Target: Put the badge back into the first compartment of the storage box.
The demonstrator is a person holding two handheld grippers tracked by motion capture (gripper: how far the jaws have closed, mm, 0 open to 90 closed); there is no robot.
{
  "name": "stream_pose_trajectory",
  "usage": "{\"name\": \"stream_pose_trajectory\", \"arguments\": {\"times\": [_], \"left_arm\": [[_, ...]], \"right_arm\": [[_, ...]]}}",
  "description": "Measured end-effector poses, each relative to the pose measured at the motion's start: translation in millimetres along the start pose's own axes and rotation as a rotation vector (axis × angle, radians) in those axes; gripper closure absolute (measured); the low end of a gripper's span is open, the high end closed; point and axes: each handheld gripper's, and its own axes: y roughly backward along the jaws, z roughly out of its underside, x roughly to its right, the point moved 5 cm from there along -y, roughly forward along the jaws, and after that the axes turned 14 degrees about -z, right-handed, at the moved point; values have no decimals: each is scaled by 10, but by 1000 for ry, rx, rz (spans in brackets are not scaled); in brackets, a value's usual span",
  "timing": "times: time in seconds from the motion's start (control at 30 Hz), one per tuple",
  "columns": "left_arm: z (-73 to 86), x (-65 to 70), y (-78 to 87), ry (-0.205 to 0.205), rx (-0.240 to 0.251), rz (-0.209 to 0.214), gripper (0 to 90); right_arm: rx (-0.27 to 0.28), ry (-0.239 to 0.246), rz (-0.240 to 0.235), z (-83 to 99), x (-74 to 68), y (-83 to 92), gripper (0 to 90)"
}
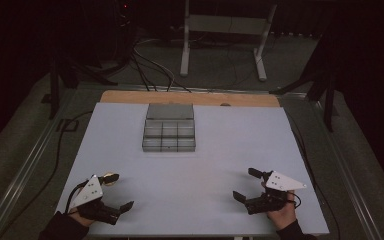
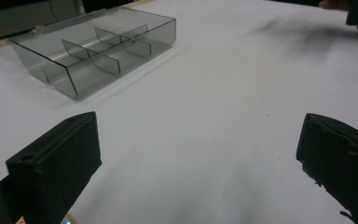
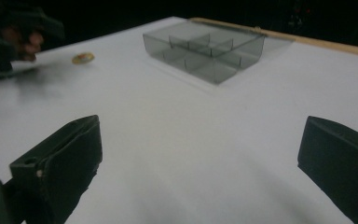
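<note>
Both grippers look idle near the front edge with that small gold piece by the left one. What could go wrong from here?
1. The small gold piece lies flat on the white table; the open left gripper could nudge it away rather than pinch it.
2. The divided box is translucent with thin walls, so a drop could clip a divider or land in the wrong cell.
3. The right gripper hovers open close by; crossing paths could cause a bump.

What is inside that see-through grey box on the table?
The grey box holds thin dividers forming small compartments, and every compartment in sight looks empty. Its lid lies open behind it, so nothing is covered.
</note>
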Motion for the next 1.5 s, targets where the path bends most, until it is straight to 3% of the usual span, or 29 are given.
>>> {"name": "stream_pose_trajectory", "arguments": {"times": [0.23,0.37,0.47,0.53,1.03,1.3,1.5], "left_arm": [[34,16,-16,-23,-26,29,3],[30,21,-20,-28,-26,31,3],[29,38,-15,-43,-32,41,3],[22,48,-7,-47,-32,48,3],[61,108,32,-66,-74,88,3],[-122,226,45,-67,-47,135,3],[-238,172,50,-29,-28,103,3]], "right_arm": [[-3,26,6,-17,-35,-7,0],[-29,13,4,17,-26,-33,0],[-15,2,1,6,-27,-38,0],[-11,18,14,0,-47,-39,0],[-12,52,-12,-57,-113,-102,0],[15,53,-22,-82,-131,-108,0],[27,51,-25,-104,-141,-113,0]]}}
